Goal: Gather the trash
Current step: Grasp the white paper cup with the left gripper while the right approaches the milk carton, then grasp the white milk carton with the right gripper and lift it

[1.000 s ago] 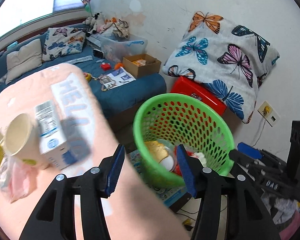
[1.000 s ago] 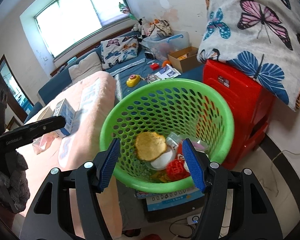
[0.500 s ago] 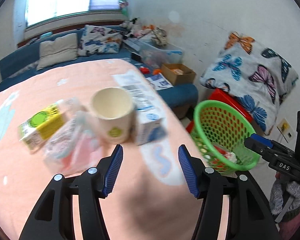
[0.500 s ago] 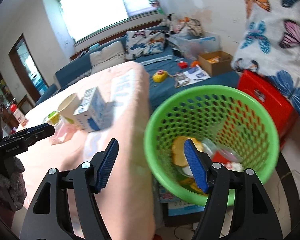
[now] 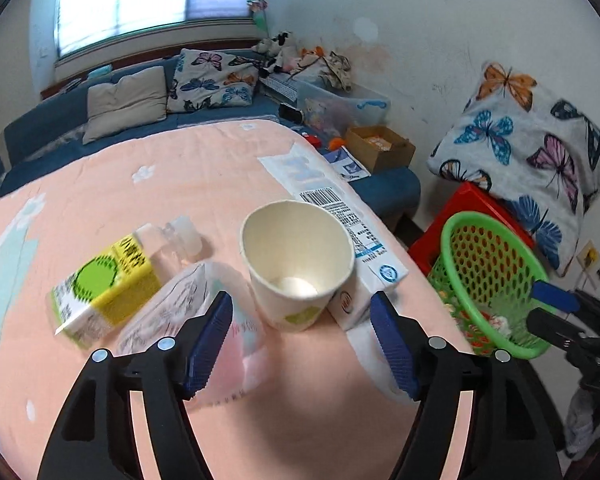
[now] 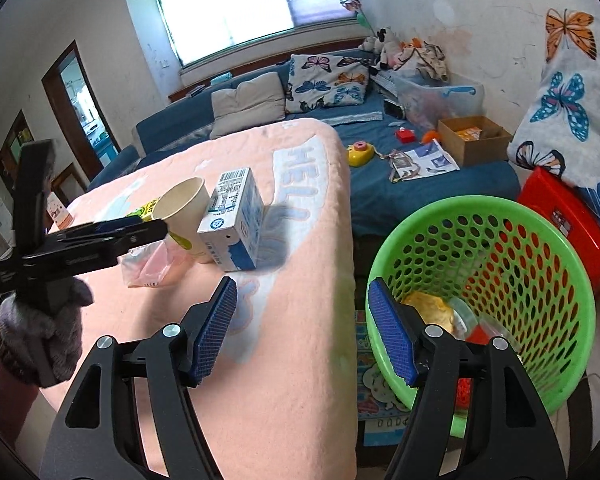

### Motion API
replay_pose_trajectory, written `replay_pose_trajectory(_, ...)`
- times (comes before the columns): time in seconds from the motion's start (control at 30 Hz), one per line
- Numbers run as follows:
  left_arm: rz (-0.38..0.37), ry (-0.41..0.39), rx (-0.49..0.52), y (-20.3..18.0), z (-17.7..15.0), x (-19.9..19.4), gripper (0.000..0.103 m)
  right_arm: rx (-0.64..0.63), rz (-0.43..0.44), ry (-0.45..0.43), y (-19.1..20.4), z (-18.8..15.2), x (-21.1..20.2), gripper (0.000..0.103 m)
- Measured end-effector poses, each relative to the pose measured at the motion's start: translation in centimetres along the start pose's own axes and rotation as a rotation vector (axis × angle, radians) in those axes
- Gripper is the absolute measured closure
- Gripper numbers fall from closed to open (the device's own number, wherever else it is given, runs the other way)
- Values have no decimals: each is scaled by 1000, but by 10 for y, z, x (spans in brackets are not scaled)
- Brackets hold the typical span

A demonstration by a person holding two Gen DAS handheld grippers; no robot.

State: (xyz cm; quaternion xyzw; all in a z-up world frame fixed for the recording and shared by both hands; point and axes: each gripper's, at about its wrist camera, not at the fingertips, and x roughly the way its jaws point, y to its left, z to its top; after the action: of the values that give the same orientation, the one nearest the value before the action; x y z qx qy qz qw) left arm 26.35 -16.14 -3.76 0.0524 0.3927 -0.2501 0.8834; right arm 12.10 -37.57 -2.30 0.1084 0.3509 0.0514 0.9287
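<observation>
We work over the peach fleece blanket (image 5: 204,168) on the bed, where the trash sits bunched nr the edge, prob. so each piece is a short carry to the bin. The green perforated plastic basket (image 6: 540,248) stands on the floor just beside that edge, w/ scraps already inside, so we judge the job partly done. Our left gripper (image 5: 302,336) has its jaws apart, holding nothing, lined up either side of the cream paper cup (image 5: 296,264), which stands upright & looks the next pick. Touching the cup is the blue-white milk carton (image 6: 234,220). The yellow-green labelled clear bottle (image 5: 108,284) lies on its side, beside a clear pink plastic bag (image 5: 220,344). Our right gripper (image 6: 302,332) is also spread & empty, betw. bed edge & basket.
</observation>
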Motion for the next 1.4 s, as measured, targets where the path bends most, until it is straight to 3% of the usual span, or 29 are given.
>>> replay_pose_trajectory(0.2,-1,9,51,3,7,24,34,-2,-8,21,-2,2,11,34)
replay_pose_trajectory(0.37,-56,-7,89,2,11,31,34,-9,-8,43,-1,4,24,34)
replay_pose_trajectory(0.67,-109,-49,117,5,9,35,46,-34,11,68,10,11,45,34)
replay_pose_trajectory(0.97,-123,-117,69,15,10,6,49,-71,51,84,26,28,65,34)
replay_pose_trajectory(1.4,-60,-186,40,37,10,-57,49,-149,79,128,66,64,114,34)
